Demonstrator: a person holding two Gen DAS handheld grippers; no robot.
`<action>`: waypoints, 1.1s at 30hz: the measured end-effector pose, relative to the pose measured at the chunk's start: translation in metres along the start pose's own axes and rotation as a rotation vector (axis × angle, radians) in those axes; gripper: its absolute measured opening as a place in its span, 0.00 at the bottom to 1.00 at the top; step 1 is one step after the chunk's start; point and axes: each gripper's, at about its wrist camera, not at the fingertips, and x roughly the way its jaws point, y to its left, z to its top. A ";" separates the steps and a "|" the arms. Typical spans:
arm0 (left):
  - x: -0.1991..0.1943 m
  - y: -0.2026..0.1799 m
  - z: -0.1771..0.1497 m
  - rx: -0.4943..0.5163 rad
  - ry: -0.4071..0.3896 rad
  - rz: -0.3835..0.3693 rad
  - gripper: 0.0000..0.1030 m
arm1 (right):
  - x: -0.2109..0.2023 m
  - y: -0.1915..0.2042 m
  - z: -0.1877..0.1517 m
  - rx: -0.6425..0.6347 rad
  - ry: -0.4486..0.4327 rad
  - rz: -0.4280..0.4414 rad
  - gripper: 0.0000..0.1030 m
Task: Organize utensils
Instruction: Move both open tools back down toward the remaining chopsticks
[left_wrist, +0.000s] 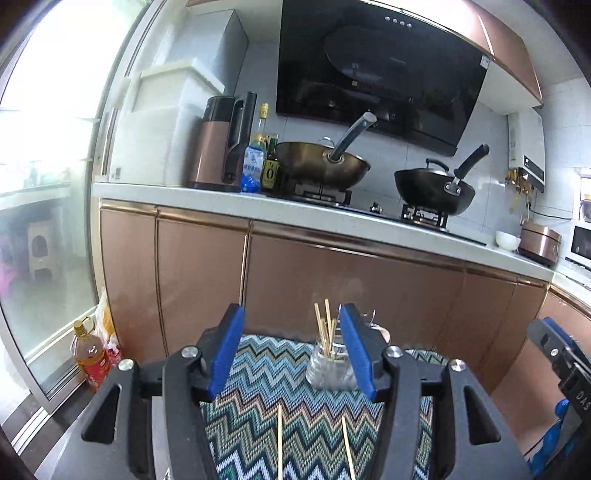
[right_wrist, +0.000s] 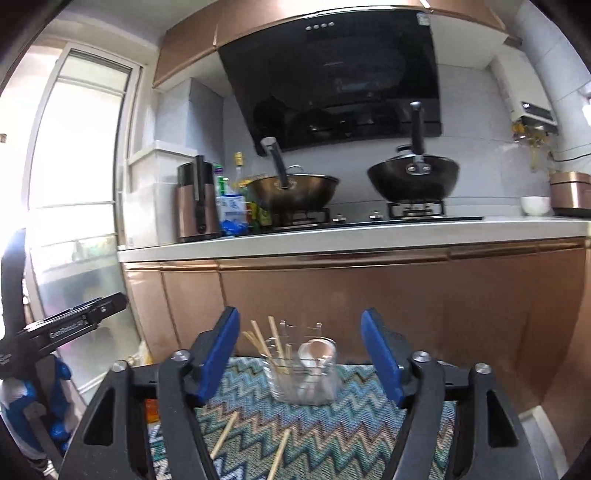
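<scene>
We're mid-sort on the zigzag mat (left_wrist: 266, 376): the glass jar (right_wrist: 301, 373) at its far edge already holds chopsticks and what looks like spoons, blurred. Two loose chopsticks (right_wrist: 223, 435) lie near us. Left gripper (left_wrist: 291, 350) and right gripper (right_wrist: 301, 354) both have jaws apart, empty; next, close on one stick.

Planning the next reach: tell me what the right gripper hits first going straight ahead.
Probably the glass jar holding chopsticks and spoons, straight ahead of the open right gripper; depth is uncertain.
</scene>
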 end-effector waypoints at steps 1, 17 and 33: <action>-0.002 -0.001 -0.002 0.002 0.001 0.003 0.51 | -0.007 -0.001 -0.002 -0.004 -0.019 -0.025 0.79; -0.007 -0.009 -0.019 0.049 0.030 0.022 0.51 | -0.007 -0.031 -0.033 0.055 0.078 -0.081 0.93; 0.059 0.002 -0.044 0.086 0.236 0.075 0.51 | 0.040 -0.032 -0.057 0.065 0.292 -0.032 0.85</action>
